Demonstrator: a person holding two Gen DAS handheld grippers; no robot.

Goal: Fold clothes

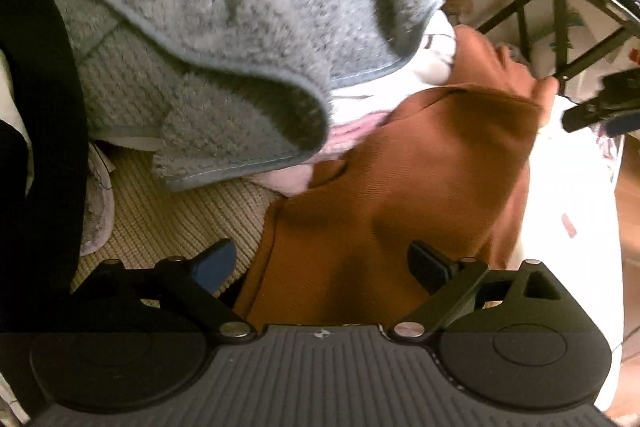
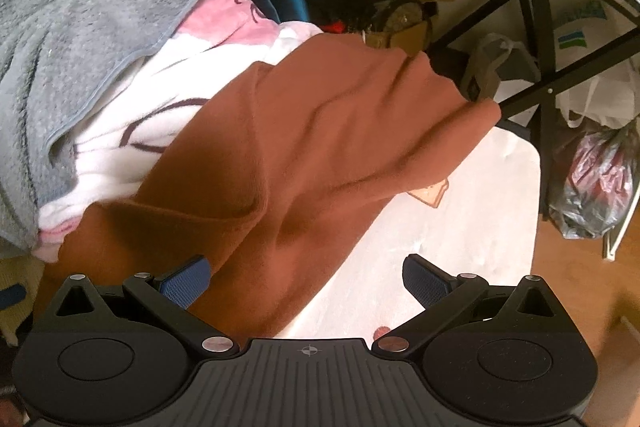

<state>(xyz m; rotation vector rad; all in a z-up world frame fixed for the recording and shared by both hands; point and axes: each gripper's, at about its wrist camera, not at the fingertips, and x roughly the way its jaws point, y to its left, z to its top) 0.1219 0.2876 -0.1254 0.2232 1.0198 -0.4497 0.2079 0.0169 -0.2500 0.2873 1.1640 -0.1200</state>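
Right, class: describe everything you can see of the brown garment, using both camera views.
The brown garment is a rust-brown, soft, finely ribbed cloth, unfolded and creased. It lies draped over a white and pink fleece and spills onto the white surface. A grey towel sits beside it, apart. Both the left gripper and the right gripper stand open over its near edge, holding nothing.

Brown garment (image 1: 400,195) near edge hidden behind gripper body, pink-and-white fabric (image 2: 160,99) mostly buried under grey fleece (image 2: 68,39)
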